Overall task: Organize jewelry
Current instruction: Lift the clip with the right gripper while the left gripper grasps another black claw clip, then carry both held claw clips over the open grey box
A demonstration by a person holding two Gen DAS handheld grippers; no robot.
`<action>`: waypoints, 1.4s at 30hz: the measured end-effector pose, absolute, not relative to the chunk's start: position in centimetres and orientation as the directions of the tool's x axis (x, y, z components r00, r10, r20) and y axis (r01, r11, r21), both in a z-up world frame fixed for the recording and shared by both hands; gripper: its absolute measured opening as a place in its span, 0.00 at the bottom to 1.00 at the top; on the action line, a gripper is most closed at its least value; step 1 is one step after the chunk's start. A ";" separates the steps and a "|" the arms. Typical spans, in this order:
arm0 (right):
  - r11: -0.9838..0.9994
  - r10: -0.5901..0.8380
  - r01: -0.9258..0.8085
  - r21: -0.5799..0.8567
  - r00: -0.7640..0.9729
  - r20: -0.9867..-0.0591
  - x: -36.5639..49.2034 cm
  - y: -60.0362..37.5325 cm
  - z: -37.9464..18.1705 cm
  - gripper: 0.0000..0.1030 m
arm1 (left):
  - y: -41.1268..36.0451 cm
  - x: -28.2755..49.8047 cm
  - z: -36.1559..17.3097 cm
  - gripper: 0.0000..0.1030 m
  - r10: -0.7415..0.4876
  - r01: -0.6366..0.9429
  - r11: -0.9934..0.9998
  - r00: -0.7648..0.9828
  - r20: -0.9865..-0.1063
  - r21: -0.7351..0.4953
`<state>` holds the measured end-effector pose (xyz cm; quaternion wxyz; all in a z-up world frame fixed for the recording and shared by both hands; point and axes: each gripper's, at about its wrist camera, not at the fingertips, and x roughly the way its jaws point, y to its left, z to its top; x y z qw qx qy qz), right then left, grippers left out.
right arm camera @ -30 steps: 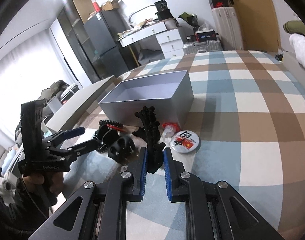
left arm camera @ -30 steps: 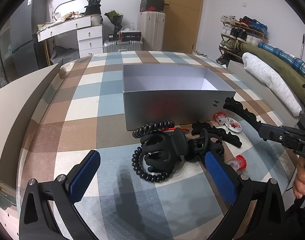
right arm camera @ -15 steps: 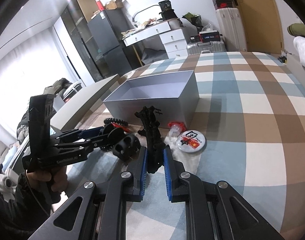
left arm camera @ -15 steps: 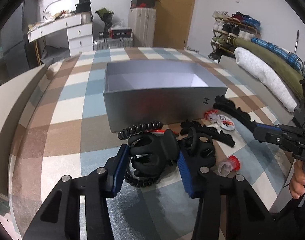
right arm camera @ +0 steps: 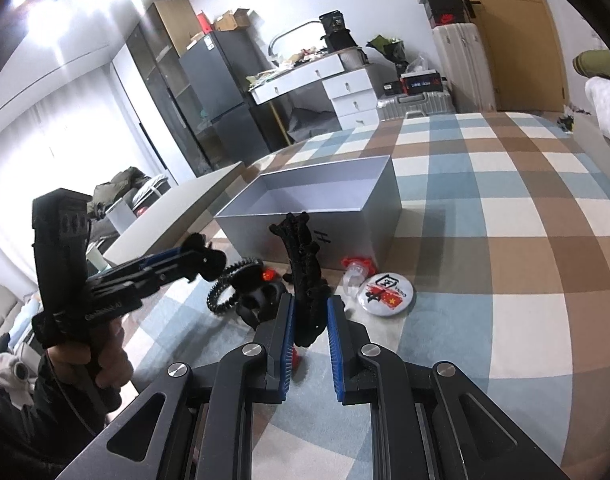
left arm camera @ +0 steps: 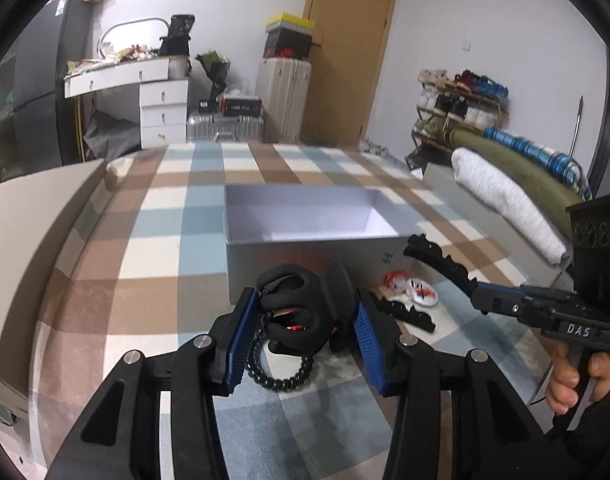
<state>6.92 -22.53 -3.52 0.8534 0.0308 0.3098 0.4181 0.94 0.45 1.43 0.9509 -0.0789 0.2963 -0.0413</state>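
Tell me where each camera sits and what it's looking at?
Left wrist: on the left gripper, looking past its fingers, shut on a black claw clip, to the grey box; the hand holding the right gripper shows.
Right wrist: on the right gripper, shut on a long black hair clip, facing the box; the left gripper and its hand show.
Both share: box, checked cover, round badge.

We are in a home bedroom — checked bed (left arm camera: 177,216), white dresser (left arm camera: 161,108), suitcases (left arm camera: 283,92), shoe rack (left arm camera: 461,108) by the far door (left arm camera: 345,52).
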 end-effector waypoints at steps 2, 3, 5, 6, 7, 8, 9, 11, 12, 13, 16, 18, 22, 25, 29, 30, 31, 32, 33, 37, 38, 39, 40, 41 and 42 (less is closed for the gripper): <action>0.647 0.735 -0.696 0.311 0.460 -0.498 6.9 -22.5 -3.4 0.15 | 0.6 0.9 1.7 0.41 -0.128 0.033 0.983 0.828 -0.547 -0.181; 0.646 0.736 -0.697 0.310 0.464 -0.493 6.9 -22.5 -3.3 0.15 | 0.7 1.0 1.8 0.41 -0.128 0.031 0.982 0.831 -0.542 -0.184; 0.647 0.738 -0.698 0.309 0.470 -0.485 6.9 -22.4 -3.0 0.15 | 0.9 1.0 2.0 0.41 -0.126 0.029 0.982 0.837 -0.532 -0.188; 0.645 0.741 -0.699 0.309 0.472 -0.478 7.0 -22.3 -2.7 0.15 | 0.9 1.1 2.2 0.41 -0.127 0.029 0.981 0.841 -0.526 -0.191; 0.645 0.741 -0.699 0.308 0.476 -0.474 7.1 -22.2 -2.6 0.15 | 1.0 1.2 2.2 0.41 -0.126 0.029 0.981 0.843 -0.522 -0.191; 0.647 0.741 -0.699 0.306 0.481 -0.469 7.2 -22.1 -2.3 0.15 | 1.1 1.1 2.3 0.41 -0.125 0.028 0.981 0.846 -0.519 -0.191; 0.648 0.741 -0.698 0.306 0.485 -0.464 7.4 -22.0 -2.1 0.15 | 1.1 1.3 2.5 0.41 -0.122 0.027 0.982 0.848 -0.516 -0.189; 0.648 0.743 -0.695 0.310 0.489 -0.458 7.8 -21.8 -1.7 0.15 | 1.2 1.5 2.7 0.41 -0.118 0.024 0.982 0.853 -0.509 -0.187; 0.650 0.742 -0.694 0.309 0.491 -0.456 8.1 -21.6 -1.4 0.15 | 1.3 1.9 2.9 0.41 -0.117 0.024 0.982 0.854 -0.507 -0.186; 0.654 0.739 -0.691 0.307 0.496 -0.456 8.2 -21.4 -1.3 0.15 | 1.3 2.0 2.9 0.41 -0.116 0.023 0.982 0.856 -0.504 -0.186; 0.662 0.732 -0.683 0.309 0.503 -0.459 9.0 -20.8 -0.8 0.15 | 1.6 3.0 3.1 0.41 -0.110 0.017 0.982 0.858 -0.502 -0.188; 0.663 0.732 -0.681 0.312 0.500 -0.463 9.6 -20.5 -0.6 0.15 | 1.8 3.6 3.1 0.41 -0.105 0.011 0.983 0.857 -0.504 -0.186; 0.664 0.731 -0.677 0.317 0.499 -0.465 10.7 -19.7 -0.3 0.15 | 2.2 4.9 3.3 0.41 -0.086 -0.007 0.984 0.856 -0.510 -0.178; 0.664 0.730 -0.676 0.319 0.496 -0.469 11.5 -19.0 -0.1 0.15 | 2.5 5.8 3.3 0.41 -0.077 -0.021 0.983 0.854 -0.515 -0.182; 0.665 0.728 -0.678 0.314 0.493 -0.477 12.2 -18.2 0.0 0.15 | 2.6 6.8 3.4 0.41 -0.069 -0.031 0.983 0.851 -0.521 -0.180; 0.664 0.729 -0.678 0.316 0.490 -0.478 12.4 -18.0 0.0 0.15 | 2.5 7.1 3.4 0.41 -0.066 -0.033 0.984 0.850 -0.523 -0.177; 0.664 0.727 -0.678 0.315 0.490 -0.481 12.7 -17.8 0.0 0.15 | 2.4 7.2 3.4 0.41 -0.065 -0.032 0.984 0.849 -0.525 -0.173; 0.664 0.727 -0.678 0.314 0.488 -0.484 12.8 -17.6 -0.1 0.15 | 2.2 7.4 3.3 0.41 -0.061 -0.032 0.986 0.848 -0.527 -0.166; 0.665 0.726 -0.678 0.314 0.486 -0.486 13.0 -17.4 -0.1 0.15 | 2.1 7.6 3.3 0.41 -0.057 -0.033 0.987 0.846 -0.530 -0.159; 0.654 0.737 -0.671 0.349 0.463 -0.493 13.9 -16.8 -0.4 0.15 | 1.8 8.4 2.8 0.41 -0.057 -0.034 0.987 0.835 -0.547 -0.154; 0.653 0.738 -0.668 0.356 0.457 -0.496 14.1 -16.7 -0.6 0.15 | 1.7 8.5 2.7 0.41 -0.056 -0.035 0.988 0.833 -0.550 -0.154; 0.654 0.738 -0.665 0.360 0.455 -0.499 14.4 -16.6 -0.7 0.15 | 1.7 8.6 2.6 0.41 -0.056 -0.036 0.988 0.830 -0.554 -0.153; 0.655 0.737 -0.662 0.364 0.455 -0.500 14.5 -16.6 -0.8 0.15 | 1.6 8.7 2.4 0.41 -0.056 -0.036 0.988 0.827 -0.560 -0.153; 0.654 0.739 -0.659 0.372 0.450 -0.502 14.7 -16.5 -0.9 0.15 | 1.5 8.8 2.3 0.41 -0.055 -0.037 0.988 0.823 -0.565 -0.150; 0.655 0.738 -0.656 0.375 0.449 -0.504 14.9 -16.4 -1.0 0.15 | 1.5 8.9 2.2 0.41 -0.052 -0.039 0.988 0.822 -0.568 -0.147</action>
